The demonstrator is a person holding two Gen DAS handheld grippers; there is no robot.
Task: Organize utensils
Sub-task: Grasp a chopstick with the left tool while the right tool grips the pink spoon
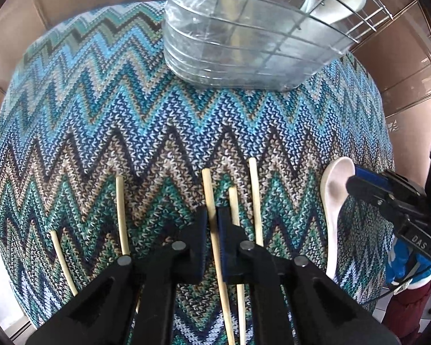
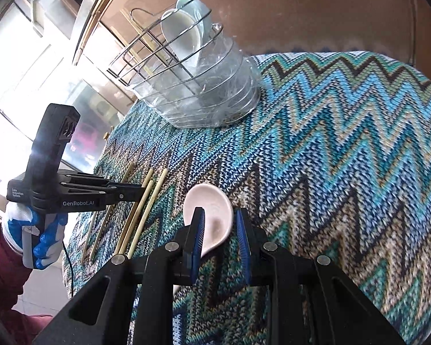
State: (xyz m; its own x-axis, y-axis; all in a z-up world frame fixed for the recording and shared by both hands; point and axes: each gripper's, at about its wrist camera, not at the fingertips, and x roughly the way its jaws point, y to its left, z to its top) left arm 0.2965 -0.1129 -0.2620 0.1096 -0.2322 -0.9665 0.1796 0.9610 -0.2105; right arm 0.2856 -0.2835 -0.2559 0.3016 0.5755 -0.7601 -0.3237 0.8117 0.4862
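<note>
Several wooden chopsticks lie side by side on the zigzag knit cloth. My left gripper points steeply down at them and is shut on one chopstick; another chopstick lies just right of its fingers. In the right wrist view the left gripper shows from the side over the chopsticks. A white ceramic spoon lies on the cloth. My right gripper straddles the spoon's neck with jaws narrowly apart and a gap on the right side. The same spoon shows under the right gripper.
A wire utensil rack lined with clear plastic stands at the far edge of the cloth, holding chopsticks and white spoons. A brown wall rises behind it. A blue-and-white gloved hand holds the left gripper. The cloth drops off at both sides.
</note>
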